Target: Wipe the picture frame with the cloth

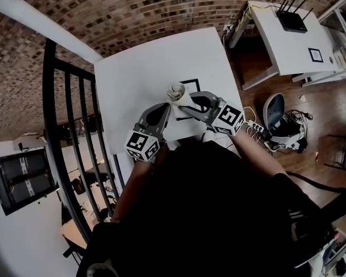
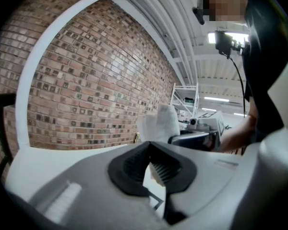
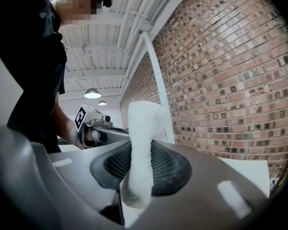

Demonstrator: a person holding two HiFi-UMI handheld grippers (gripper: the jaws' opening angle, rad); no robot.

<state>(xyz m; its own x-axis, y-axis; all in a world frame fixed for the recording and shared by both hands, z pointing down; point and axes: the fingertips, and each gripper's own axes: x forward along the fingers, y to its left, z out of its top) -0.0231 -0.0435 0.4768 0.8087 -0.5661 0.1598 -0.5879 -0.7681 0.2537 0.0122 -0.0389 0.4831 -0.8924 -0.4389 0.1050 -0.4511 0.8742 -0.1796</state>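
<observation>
The picture frame [image 1: 191,84], white with a thin black border, is near the front of the white table [image 1: 132,74]. My left gripper [image 1: 166,109] is shut on the frame's left edge; in the left gripper view a black frame corner [image 2: 156,202] shows under the jaws of the left gripper [image 2: 151,169]. The right gripper [image 1: 187,100] is shut on a bunched white cloth [image 1: 175,91], which rests against the frame. In the right gripper view the cloth [image 3: 143,138] stands up between the ribbed pads of the right gripper [image 3: 139,169]. From the left gripper view the cloth [image 2: 158,123] sits just ahead.
A black metal railing [image 1: 69,126] runs along the table's left side. A brick wall stands behind. To the right, a white desk [image 1: 288,45] carries a router [image 1: 291,21], and a power strip [image 1: 255,128] and cables lie on the wooden floor.
</observation>
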